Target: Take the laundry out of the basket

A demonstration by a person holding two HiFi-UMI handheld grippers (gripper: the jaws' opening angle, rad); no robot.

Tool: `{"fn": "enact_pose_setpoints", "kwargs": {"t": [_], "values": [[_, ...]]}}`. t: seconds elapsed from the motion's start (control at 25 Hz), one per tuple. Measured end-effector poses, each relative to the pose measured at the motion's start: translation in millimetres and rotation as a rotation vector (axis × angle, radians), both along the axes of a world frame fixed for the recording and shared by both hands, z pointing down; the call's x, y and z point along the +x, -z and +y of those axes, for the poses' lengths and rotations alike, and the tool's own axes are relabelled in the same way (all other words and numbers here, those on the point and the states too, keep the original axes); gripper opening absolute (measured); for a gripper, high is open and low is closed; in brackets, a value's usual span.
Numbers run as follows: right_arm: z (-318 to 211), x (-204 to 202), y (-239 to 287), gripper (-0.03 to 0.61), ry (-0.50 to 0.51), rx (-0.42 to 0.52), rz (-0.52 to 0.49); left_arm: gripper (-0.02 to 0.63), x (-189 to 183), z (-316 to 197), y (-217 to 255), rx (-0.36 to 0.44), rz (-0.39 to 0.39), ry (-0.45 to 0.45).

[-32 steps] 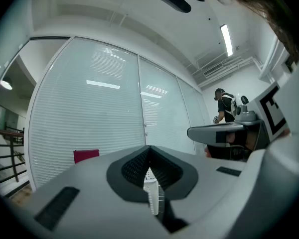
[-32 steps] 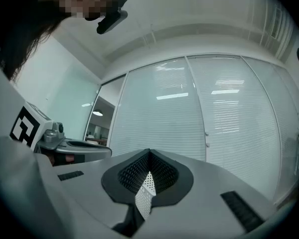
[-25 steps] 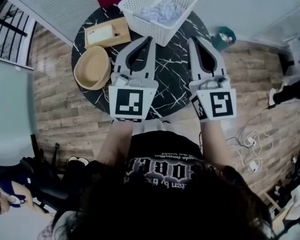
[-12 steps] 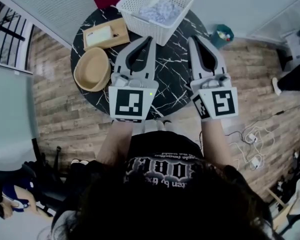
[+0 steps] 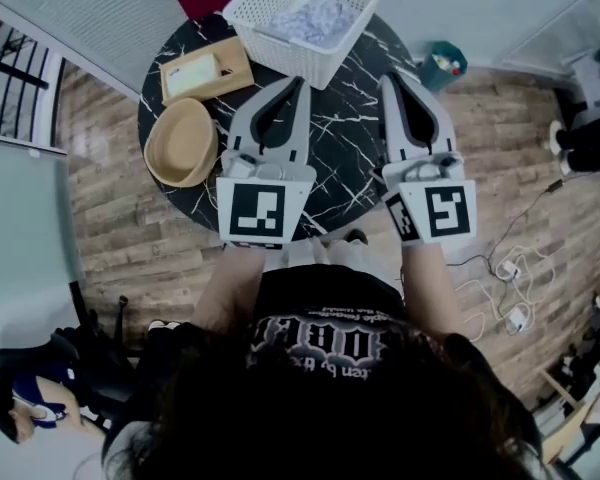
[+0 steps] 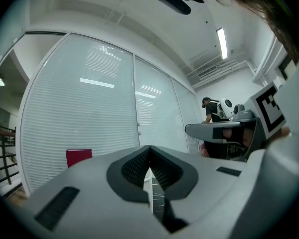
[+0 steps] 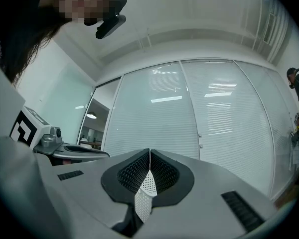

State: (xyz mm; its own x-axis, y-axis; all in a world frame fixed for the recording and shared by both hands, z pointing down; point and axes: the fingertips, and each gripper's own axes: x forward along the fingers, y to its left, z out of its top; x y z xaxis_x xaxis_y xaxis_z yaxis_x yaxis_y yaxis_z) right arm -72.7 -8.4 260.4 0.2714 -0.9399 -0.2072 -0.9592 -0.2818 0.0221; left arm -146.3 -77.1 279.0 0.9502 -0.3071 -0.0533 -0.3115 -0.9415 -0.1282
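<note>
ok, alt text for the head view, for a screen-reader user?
Seen from above, a person holds the left tool and right tool, both shut and empty, side by side over a round black marble table. A white basket with pale laundry sits at its far edge; a tan bowl and wooden tray lie left.

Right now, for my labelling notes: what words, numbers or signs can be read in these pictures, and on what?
Black shirt: white print, too blurred to read.
Left marker cube and right marker cube: black-and-white square patterns, no words.
White card in the wooden tray: nothing legible.
No other text shows.
</note>
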Motion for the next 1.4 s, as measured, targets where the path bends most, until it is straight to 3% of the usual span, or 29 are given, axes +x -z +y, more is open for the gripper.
{"fn": "enact_pose_setpoints", "kwargs": {"t": [0.24,0.8,1.08,1.4], "values": [[8,26,1,0.028,0.034,0.019,-0.006,0.0,26,10,0,0.007,-0.006,0.02],[28,115,-1,0.028,0.271,-0.005,0.002,0.0,119,42,1,0.002,-0.004,0.212],[37,137,-6,0.028,0.367,-0.014,-0.002,0.0,140,57,-3,-0.004,-0.012,0.3],[15,150,-7,0.028,0.396,-0.004,-0.017,0.0,150,38,4,0.015,-0.012,0.319]]}}
